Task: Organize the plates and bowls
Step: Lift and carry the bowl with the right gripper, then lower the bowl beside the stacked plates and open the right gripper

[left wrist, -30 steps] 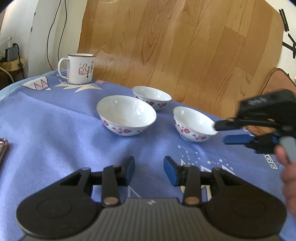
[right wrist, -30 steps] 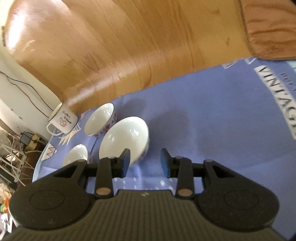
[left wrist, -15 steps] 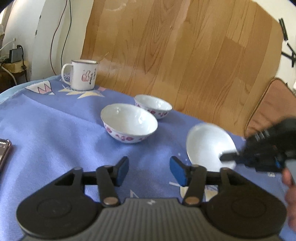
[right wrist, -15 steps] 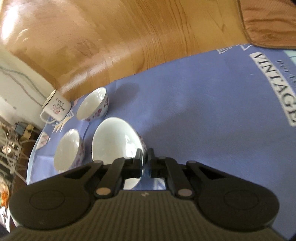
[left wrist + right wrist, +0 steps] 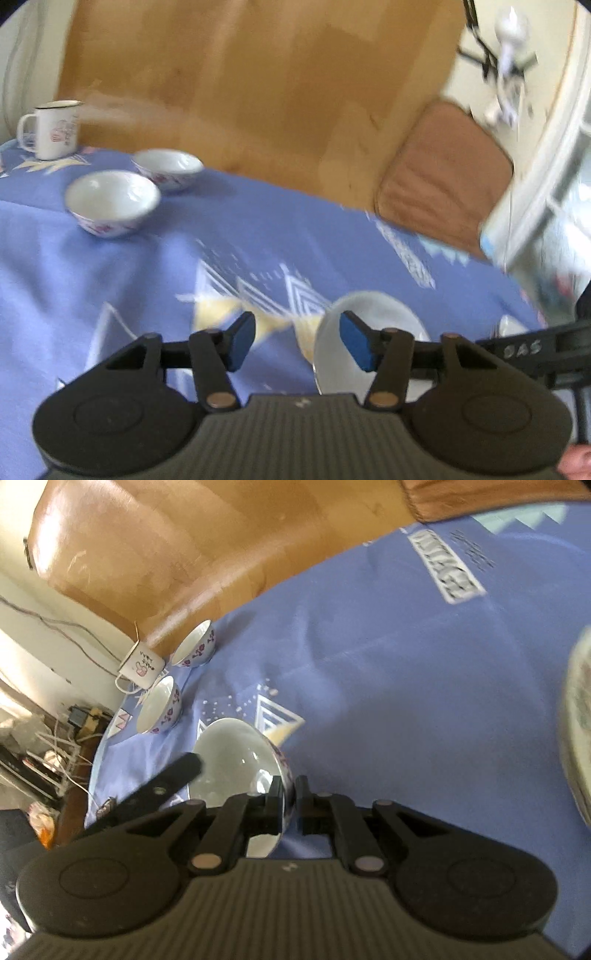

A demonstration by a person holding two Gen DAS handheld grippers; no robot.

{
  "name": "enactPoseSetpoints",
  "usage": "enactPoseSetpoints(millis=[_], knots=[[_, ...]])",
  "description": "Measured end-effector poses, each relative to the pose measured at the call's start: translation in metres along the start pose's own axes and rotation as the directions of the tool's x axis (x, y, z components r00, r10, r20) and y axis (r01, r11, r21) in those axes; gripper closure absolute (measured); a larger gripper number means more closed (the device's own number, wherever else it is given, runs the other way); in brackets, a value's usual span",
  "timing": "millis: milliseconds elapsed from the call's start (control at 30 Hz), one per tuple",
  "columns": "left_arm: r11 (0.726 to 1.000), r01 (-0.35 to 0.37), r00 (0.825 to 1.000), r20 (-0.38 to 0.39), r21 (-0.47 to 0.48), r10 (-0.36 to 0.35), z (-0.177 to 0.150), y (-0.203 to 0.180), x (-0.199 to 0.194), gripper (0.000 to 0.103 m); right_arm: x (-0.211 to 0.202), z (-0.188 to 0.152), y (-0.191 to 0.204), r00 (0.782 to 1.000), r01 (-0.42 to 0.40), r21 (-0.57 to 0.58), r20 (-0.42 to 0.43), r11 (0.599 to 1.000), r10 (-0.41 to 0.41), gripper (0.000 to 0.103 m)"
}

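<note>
blurred: pale object [image 5: 576, 731] cut by right edge | held bowl [image 5: 332, 354] part-hidden behind fingers [image 5: 356, 345]

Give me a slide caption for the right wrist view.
Right tongs pinch a floral bowl by its rim above the blue tablecloth.

The left tool [image 5: 297, 341] hangs open above the tablecloth [image 5: 258, 229], a tilted bowl [image 5: 369, 314] behind its right finger.

A table is covered by a blue printed cloth [image 5: 110, 266]. Behind it, a wooden panel [image 5: 258, 85] is leaned against a pale wall [image 5: 22, 602], along which dark cables [image 5: 62, 627] are run. A brown cushion [image 5: 443, 173] is seen at the right. Daylight is reflected off the panel's glossy surface.
</note>
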State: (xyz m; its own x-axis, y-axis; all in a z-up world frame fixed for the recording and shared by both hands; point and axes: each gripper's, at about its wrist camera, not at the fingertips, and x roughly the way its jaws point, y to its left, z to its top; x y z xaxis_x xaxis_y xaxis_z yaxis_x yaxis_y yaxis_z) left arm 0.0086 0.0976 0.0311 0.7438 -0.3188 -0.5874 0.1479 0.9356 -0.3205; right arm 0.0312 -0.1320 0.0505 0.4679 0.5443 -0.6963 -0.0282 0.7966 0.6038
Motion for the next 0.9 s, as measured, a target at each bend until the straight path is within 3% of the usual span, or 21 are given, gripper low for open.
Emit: enactPoseSetpoints(millis=[100, 167, 233, 533, 633, 900], knots=[[1.000, 0.015, 0.997, -0.073, -0.009, -0.015, -0.004, -0.006, 0.014, 0.079, -0.009, -0.007, -0.003, 0.999, -0.001, -0.008, 0.037, 1.000, 0.001, 0.090], [0.999, 0.024, 0.995, -0.092, -0.033, -0.027, -0.007, -0.005, 0.018, 0.081, -0.017, -0.012, -0.001, 0.995, 0.025, -0.044, 0.094, 0.999, -0.021, 0.085], [0.999, 0.019, 0.995, -0.095, -0.038, -0.022, -0.009, -0.006, 0.017, 0.081, -0.021, -0.015, 0.003, 0.990, 0.048, -0.085, 0.139, 0.995, -0.036, 0.077], [0.999, -0.003, 0.994, -0.109, -0.034, -0.001, -0.008, -0.015, 0.019, 0.082, -0.015, -0.026, 0.010, 0.975, 0.094, -0.186, 0.216, 0.978, -0.053, 0.076], [1.000, 0.016, 0.992, -0.123, -0.021, -0.018, -0.010, -0.021, 0.021, 0.086, -0.012, -0.029, 0.006, 0.979, 0.090, -0.185, 0.196, 0.979, -0.053, 0.089], [0.998, 0.069, 0.988, -0.141, -0.010, -0.070, -0.009, -0.042, 0.017, 0.086, -0.035, -0.039, 0.003, 0.960, 0.129, -0.192, 0.270, 0.973, -0.074, 0.090]])
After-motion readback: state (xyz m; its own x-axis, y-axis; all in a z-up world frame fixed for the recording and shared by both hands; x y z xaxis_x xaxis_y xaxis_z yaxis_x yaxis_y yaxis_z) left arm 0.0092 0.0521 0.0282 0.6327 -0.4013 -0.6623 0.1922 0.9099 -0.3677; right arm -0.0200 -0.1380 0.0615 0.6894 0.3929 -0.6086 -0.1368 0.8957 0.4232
